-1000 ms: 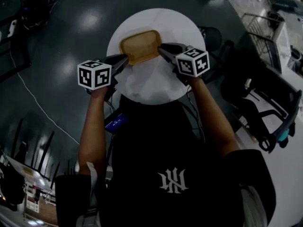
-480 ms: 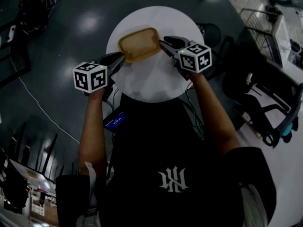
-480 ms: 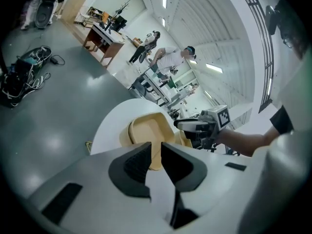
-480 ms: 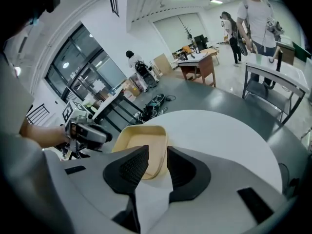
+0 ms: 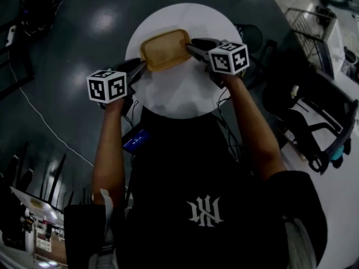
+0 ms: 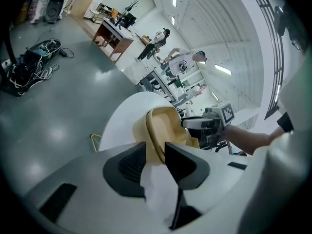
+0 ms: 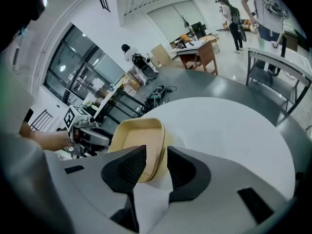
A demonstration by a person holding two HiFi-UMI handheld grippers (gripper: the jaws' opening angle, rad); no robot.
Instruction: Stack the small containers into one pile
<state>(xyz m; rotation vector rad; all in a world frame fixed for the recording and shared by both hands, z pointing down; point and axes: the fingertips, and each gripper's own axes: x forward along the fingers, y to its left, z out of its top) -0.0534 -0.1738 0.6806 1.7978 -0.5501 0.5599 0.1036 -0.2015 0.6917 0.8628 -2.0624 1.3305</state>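
Note:
A tan rectangular container (image 5: 164,50), seemingly a nested pile with a doubled rim, lies on the round white table (image 5: 179,97). My left gripper (image 5: 140,67) is at its left end and my right gripper (image 5: 193,45) at its right end. In the left gripper view the rim of the container (image 6: 163,126) passes between the jaws of the left gripper (image 6: 155,150), which are opening, with a gap beside it. In the right gripper view the container (image 7: 134,138) has its rim between the right gripper's (image 7: 157,157) opening jaws, with the pads standing off it.
Dark chairs (image 5: 314,122) and a metal rack stand to the right of the table. Cables (image 6: 29,57) lie on the grey floor at the left. Desks and people (image 7: 231,13) are far back in the room.
Both grippers stay at the container's two ends. The table and container sit slightly higher in the head view. The left marker cube has shifted a little.

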